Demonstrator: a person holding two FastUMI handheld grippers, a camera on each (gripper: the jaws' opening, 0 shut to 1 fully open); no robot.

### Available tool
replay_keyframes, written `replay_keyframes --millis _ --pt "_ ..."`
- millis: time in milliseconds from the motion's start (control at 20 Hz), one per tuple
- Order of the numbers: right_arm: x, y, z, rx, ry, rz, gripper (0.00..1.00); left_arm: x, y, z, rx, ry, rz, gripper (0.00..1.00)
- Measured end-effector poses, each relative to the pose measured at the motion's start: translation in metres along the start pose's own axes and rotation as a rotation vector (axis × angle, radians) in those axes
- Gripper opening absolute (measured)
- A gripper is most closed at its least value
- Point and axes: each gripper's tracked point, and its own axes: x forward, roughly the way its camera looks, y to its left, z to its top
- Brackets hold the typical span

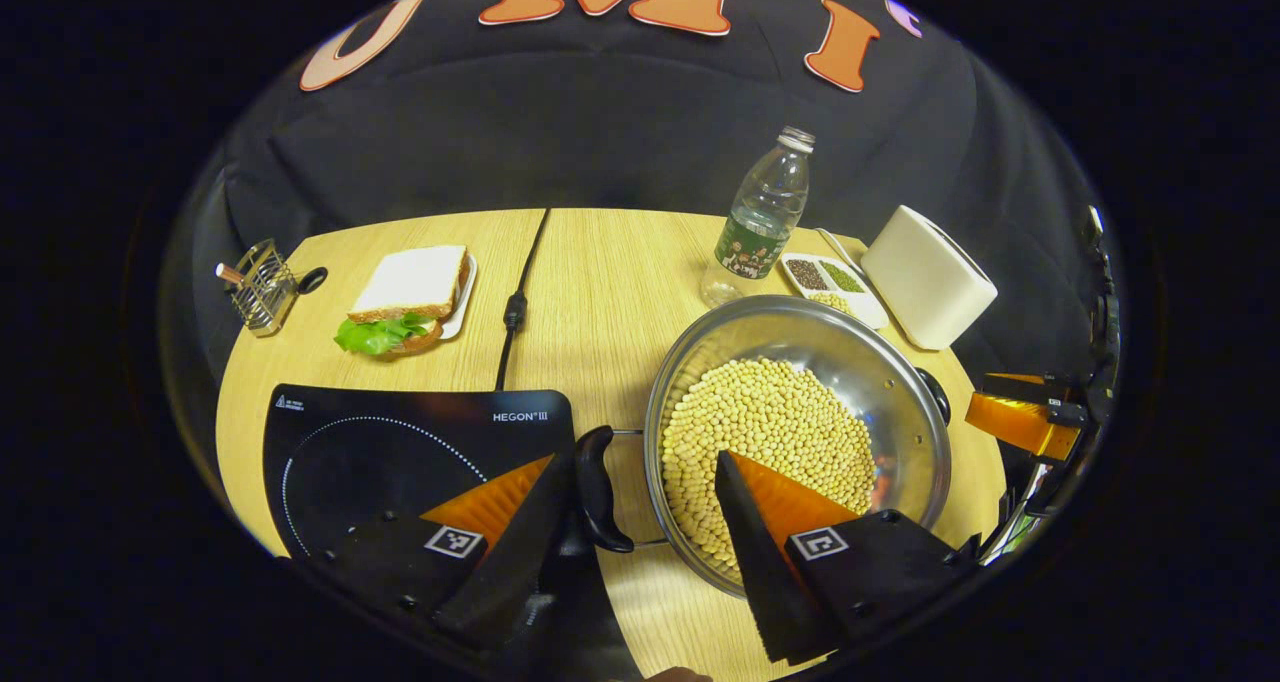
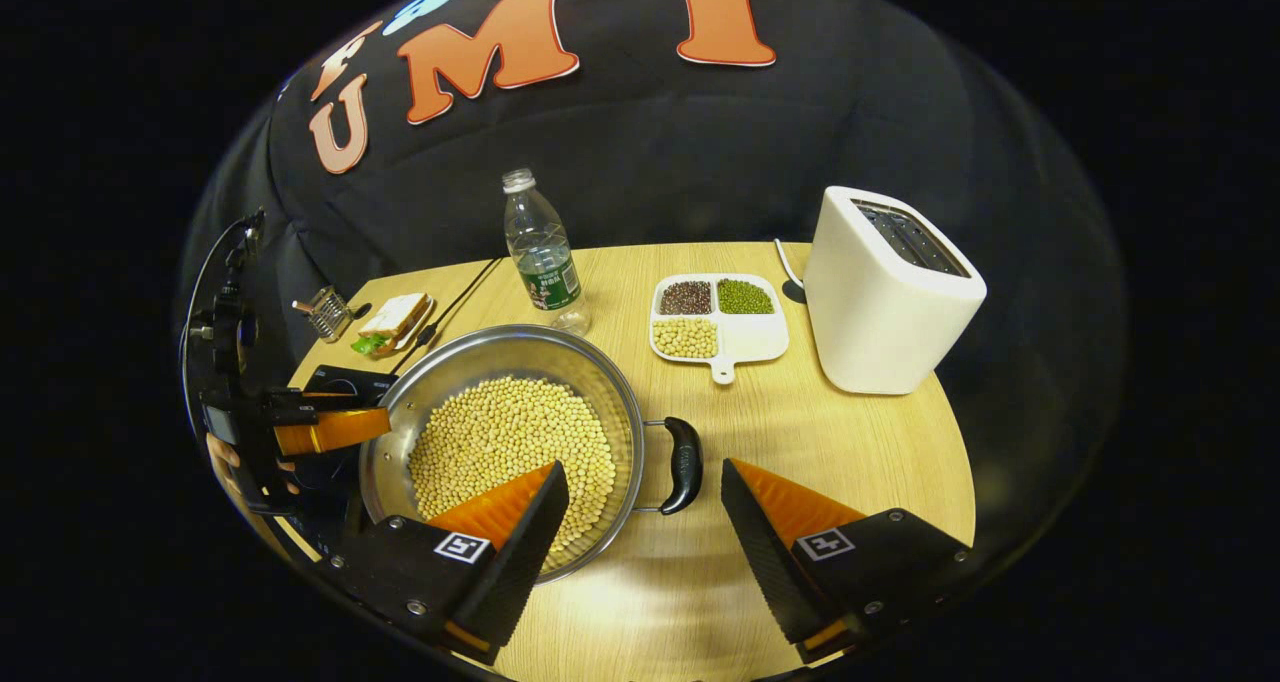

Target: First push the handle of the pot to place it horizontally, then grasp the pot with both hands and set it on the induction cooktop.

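Note:
A steel pot (image 1: 885,362) holding soybeans stands on the wooden table, just right of the black induction cooktop (image 1: 400,442). Its black left handle (image 1: 597,487) lies between the fingers of my left gripper (image 1: 645,462), which is open, one finger over the cooktop's edge and the other over the beans. In the right gripper view the pot (image 2: 480,357) is lower left and its right handle (image 2: 683,465) sits between the fingers of my open right gripper (image 2: 642,470). Neither handle is pressed. The left gripper (image 2: 320,427) shows at the pot's far side, held by a hand (image 2: 235,462).
A sandwich on a plate (image 1: 410,297), a wire holder (image 1: 262,287) and a black cable (image 1: 520,292) lie behind the cooktop. A water bottle (image 2: 540,252), a divided dish of beans (image 2: 720,317) and a white toaster (image 2: 885,292) stand behind and right of the pot.

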Motion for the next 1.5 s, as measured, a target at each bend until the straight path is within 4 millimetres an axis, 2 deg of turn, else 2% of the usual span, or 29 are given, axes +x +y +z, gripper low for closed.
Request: replay_keyframes --millis 100,150,300,350,500,600,650,800,900,950,1000,1050,1100,1150,1200,1250,1300,1350,1400,1450,1500 --pt "0.006 0.001 -0.003 -0.006 0.014 -0.001 0.96 0.001 -0.002 0.001 -0.005 -0.006 -0.008 0.96" --pt "0.01 0.001 -0.004 -0.011 0.019 -0.003 0.96 0.001 -0.005 0.0 -0.008 -0.007 -0.019 0.93" --pt "0.023 -0.001 -0.009 -0.025 0.039 -0.023 0.96 0.005 -0.014 -0.001 -0.016 -0.012 -0.044 0.99" --pt "0.027 -0.003 -0.01 -0.035 0.048 -0.037 0.96 0.007 -0.016 -0.001 -0.021 -0.011 -0.047 0.96" --pt "0.035 -0.016 -0.011 -0.038 0.046 -0.075 0.96 0.017 -0.016 -0.007 -0.038 -0.008 -0.035 0.95" --pt "0.042 -0.023 -0.018 -0.022 0.073 -0.089 0.96 0.023 -0.017 -0.007 -0.051 -0.021 -0.031 0.93" --pt "0.047 -0.027 -0.022 -0.021 0.084 -0.102 0.96 0.026 -0.017 -0.005 -0.055 -0.019 -0.033 0.94" --pt "0.059 -0.034 -0.029 -0.009 0.115 -0.122 0.96 0.032 -0.019 -0.008 -0.044 -0.021 -0.01 0.86" --pt "0.067 -0.037 -0.035 -0.004 0.132 -0.127 0.96 0.039 -0.018 -0.009 -0.033 -0.017 0.008 0.86" --pt "0.069 -0.038 -0.038 -0.004 0.144 -0.133 0.95 0.042 -0.02 -0.009 -0.026 -0.013 0.015 0.88" --pt "0.071 -0.04 -0.041 -0.002 0.153 -0.134 0.94 0.046 -0.022 -0.01 -0.022 -0.011 0.023 0.83" --pt "0.073 -0.04 -0.043 0.0 0.159 -0.13 0.93 0.049 -0.022 -0.01 -0.015 -0.011 0.031 0.83" --pt "0.074 -0.039 -0.044 0.008 0.164 -0.122 0.92 0.052 -0.023 -0.01 -0.006 -0.009 0.04 0.87" --pt "0.075 -0.038 -0.045 0.017 0.169 -0.114 0.9 0.054 -0.022 -0.011 0.004 -0.005 0.058 0.87" --pt "0.075 -0.039 -0.045 0.024 0.168 -0.108 0.9 0.057 -0.02 -0.011 0.01 -0.008 0.073 0.79" --pt "0.075 -0.039 -0.044 0.029 0.167 -0.103 0.87 0.06 -0.021 -0.01 0.012 -0.011 0.072 0.83" --pt "0.076 -0.039 -0.045 0.034 0.166 -0.095 0.86 0.061 -0.023 -0.011 0.013 -0.011 0.071 0.83" --pt "0.075 -0.037 -0.046 0.042 0.167 -0.087 0.79 0.063 -0.024 -0.012 0.014 -0.013 0.079 0.83" --pt "0.075 -0.036 -0.046 0.05 0.168 -0.082 0.8 0.064 -0.023 -0.011 0.019 -0.015 0.087 0.86" --pt "0.075 -0.036 -0.045 0.058 0.165 -0.081 0.74 0.066 -0.022 -0.01 0.02 -0.022 0.103 0.86" --pt "0.076 -0.036 -0.046 0.067 0.168 -0.08 0.72 0.067 -0.02 -0.011 0.01 -0.022 0.116 0.86"
